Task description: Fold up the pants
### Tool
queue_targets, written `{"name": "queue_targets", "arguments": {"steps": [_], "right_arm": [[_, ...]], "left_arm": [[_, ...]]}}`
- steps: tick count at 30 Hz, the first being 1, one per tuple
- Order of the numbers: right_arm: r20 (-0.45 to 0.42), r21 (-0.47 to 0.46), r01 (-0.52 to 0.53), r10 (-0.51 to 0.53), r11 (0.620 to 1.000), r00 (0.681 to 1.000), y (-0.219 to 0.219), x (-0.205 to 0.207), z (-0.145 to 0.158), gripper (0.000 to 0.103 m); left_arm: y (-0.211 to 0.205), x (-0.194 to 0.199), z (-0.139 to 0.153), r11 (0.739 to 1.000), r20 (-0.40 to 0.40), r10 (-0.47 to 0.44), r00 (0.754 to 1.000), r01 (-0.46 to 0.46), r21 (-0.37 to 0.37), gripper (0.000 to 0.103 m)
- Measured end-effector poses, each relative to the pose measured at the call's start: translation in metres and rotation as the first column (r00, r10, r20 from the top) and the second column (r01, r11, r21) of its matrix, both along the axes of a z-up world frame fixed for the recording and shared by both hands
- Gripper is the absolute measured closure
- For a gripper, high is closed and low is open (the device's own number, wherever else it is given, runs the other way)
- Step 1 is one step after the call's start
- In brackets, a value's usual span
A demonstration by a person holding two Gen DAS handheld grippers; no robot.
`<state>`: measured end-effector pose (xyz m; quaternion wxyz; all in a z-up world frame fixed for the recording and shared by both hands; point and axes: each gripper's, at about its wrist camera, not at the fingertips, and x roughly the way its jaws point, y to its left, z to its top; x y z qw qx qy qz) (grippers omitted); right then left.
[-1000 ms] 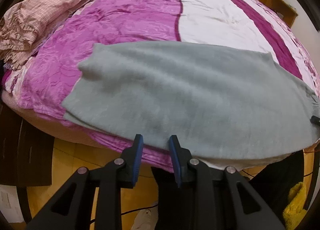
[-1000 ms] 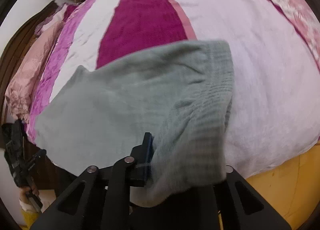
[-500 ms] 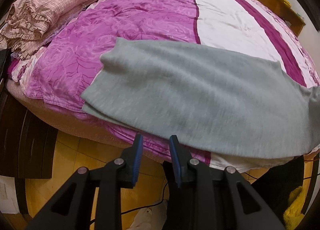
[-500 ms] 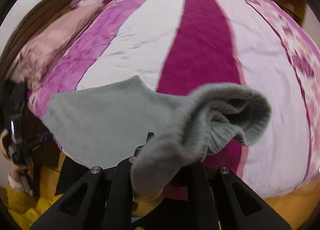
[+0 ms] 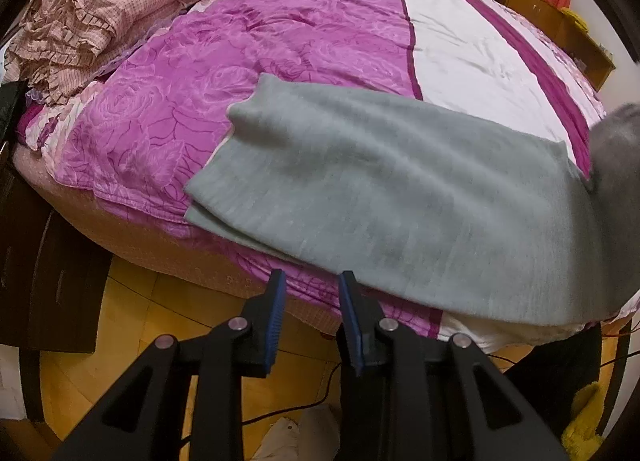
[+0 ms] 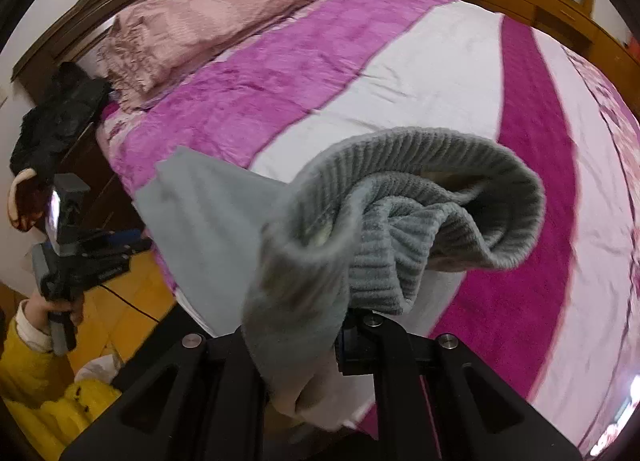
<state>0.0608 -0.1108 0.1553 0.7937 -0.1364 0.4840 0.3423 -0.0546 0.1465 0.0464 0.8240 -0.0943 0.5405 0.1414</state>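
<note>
One pair of grey pants (image 5: 400, 197) lies along the near edge of one bed (image 5: 312, 53). Two grippers show: the left gripper (image 5: 310, 285) just off that edge, and the right gripper (image 6: 352, 325) above the bed. One pink pillow (image 6: 200, 25) and one checked pink quilt (image 5: 120, 1) lie at the bed's head end. One hand (image 6: 60, 309) is beside the bed.

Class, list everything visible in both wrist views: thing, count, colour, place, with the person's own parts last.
pants: one, grey, spread on bed, ribbed waistband lifted
bedspread: one, magenta, pink and white stripes, covering bed
pillows: pile, pink checked, bed's far left
floor: yellow, below bed
cabinets: brown, far wall
left tongs: black, blue pads, open, empty, off bed edge
right tongs: black, shut on waistband
hand: one, yellow sleeve, gripping left handle
</note>
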Motion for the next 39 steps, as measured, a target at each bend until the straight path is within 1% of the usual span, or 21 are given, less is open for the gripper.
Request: {"name": "queue_targets", "arguments": {"steps": [5, 9, 16, 22, 28, 34, 39], "right_arm": [[-0.009, 0.034, -0.045, 0.045, 0.998, 0.999, 0.034, 0.0, 0.005, 0.1], [-0.007, 0.054, -0.08, 0.081, 0.995, 0.997, 0.063, -0.001, 0.012, 0.1], [-0.009, 0.064, -0.146, 0.147, 0.987, 0.989, 0.114, -0.008, 0.016, 0.1], [0.001, 0.059, -0.181, 0.181, 0.982, 0.983, 0.143, -0.013, 0.018, 0.1], [0.0, 0.03, -0.214, 0.214, 0.976, 0.977, 0.168, -0.02, 0.011, 0.1], [-0.011, 0.032, -0.237, 0.237, 0.971, 0.971, 0.19, -0.024, 0.004, 0.1], [-0.046, 0.034, -0.257, 0.259, 0.966, 0.965, 0.209, -0.026, -0.009, 0.1]], "left_arm": [[0.005, 0.003, 0.001, 1.0, 0.015, -0.002, 1.0, 0.002, -0.013, 0.075], [0.011, 0.005, 0.005, 1.0, 0.028, -0.011, 1.0, 0.011, -0.009, 0.075], [0.029, 0.005, 0.011, 1.0, 0.052, 0.006, 0.999, -0.005, -0.012, 0.075], [0.045, 0.0, 0.009, 1.0, 0.048, 0.02, 0.999, -0.019, -0.016, 0.075], [0.056, -0.003, 0.015, 1.0, 0.064, 0.015, 0.998, -0.015, 0.0, 0.075], [0.069, -0.004, 0.019, 1.0, 0.076, 0.029, 0.997, -0.029, 0.0, 0.075], [0.078, -0.006, 0.015, 0.999, 0.071, 0.044, 0.996, -0.044, -0.013, 0.075]]}}
